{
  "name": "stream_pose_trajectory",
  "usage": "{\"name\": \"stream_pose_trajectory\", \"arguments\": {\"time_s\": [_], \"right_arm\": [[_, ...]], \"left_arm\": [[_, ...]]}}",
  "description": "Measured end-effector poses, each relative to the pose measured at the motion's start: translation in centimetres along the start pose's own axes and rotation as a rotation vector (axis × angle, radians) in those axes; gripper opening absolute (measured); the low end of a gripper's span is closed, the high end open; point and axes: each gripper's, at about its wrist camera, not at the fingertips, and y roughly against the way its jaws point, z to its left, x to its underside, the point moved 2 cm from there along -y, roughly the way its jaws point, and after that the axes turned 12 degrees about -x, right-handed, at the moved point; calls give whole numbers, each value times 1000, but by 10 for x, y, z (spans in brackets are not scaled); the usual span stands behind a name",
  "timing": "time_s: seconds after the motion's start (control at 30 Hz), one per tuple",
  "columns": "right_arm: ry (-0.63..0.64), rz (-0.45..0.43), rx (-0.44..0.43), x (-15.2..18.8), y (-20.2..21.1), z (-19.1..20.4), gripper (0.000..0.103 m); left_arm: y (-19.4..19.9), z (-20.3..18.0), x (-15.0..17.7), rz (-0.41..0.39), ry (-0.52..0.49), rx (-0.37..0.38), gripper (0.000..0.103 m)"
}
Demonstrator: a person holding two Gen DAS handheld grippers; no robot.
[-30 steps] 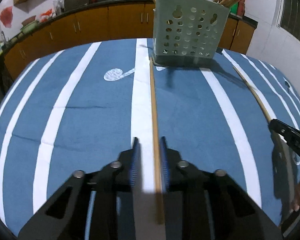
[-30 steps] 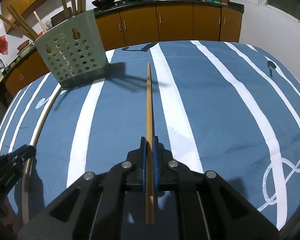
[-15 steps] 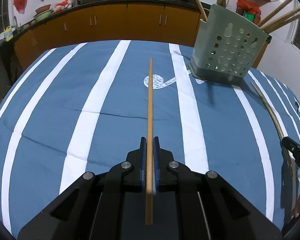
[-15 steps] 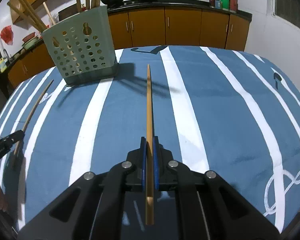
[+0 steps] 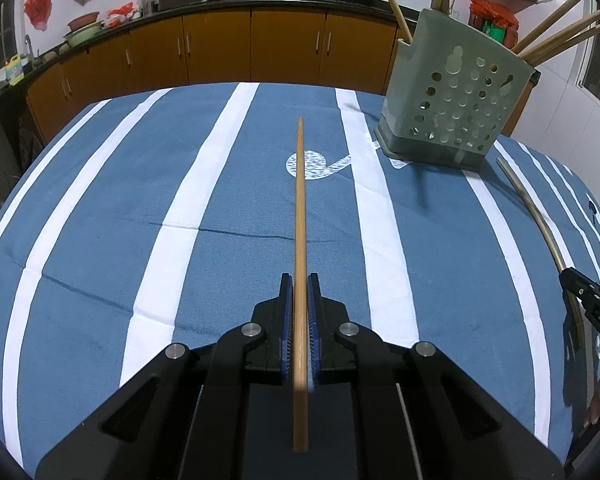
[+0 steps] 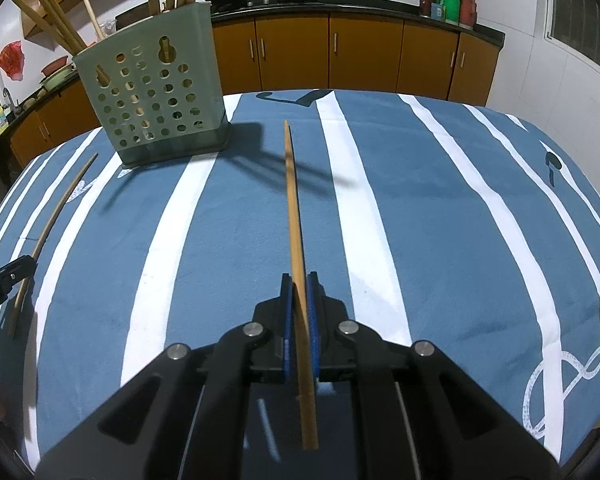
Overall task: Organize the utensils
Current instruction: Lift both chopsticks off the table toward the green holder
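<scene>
Currently, 1 wooden chopstick (image 5: 300, 216) is clamped between the closed jaws of the left gripper (image 5: 299, 280), and a second chopstick (image 6: 294, 216) is pinched the same way in the right gripper (image 6: 299, 280); both sticks are carried clear of the striped cloth on the worktop (image 5: 100, 240), tips pointing forward. The green perforated holder (image 5: 452, 108) stands upright toward the far side of the worktop, between the 2 grippers, with several sticks already leaning in it (their number cannot be counted with certainty).

For the step in hand, judged to be delivery into the holder, each tip should be brought above the open rim before the stick is tilted upright, so that the sticks already inside are not knocked. 1 stick at a time is advisable, since both grippers would crowd the same opening. The right stick sits slightly skewed in its jaws, so its tip should be watched instead of the gripper.

Little writing can be read: on the right gripper's finger, seen at the edge of the left view, raised letters resembling "DAS" are made out, partly cut off.
</scene>
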Motion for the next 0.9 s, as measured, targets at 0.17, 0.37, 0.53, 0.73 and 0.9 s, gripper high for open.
{"name": "stream_pose_trajectory", "arguments": {"time_s": [0.17,0.37,0.53,0.73,0.9], "right_arm": [[0,0,0,0,0,0,10],[-1,0,-1,0,0,0,10],[-6,-2,2,0,-1,-1,9],[-35,-9,4,-1,-1,-8,9],[-27,-6,13,-1,-1,-8,9]], "left_arm": [[0,-1,0,0,1,0,9],[0,-1,0,0,2,0,9],[0,-1,0,0,2,0,9],[0,-2,0,1,4,3,9],[0,-1,0,1,4,3,9]]}}
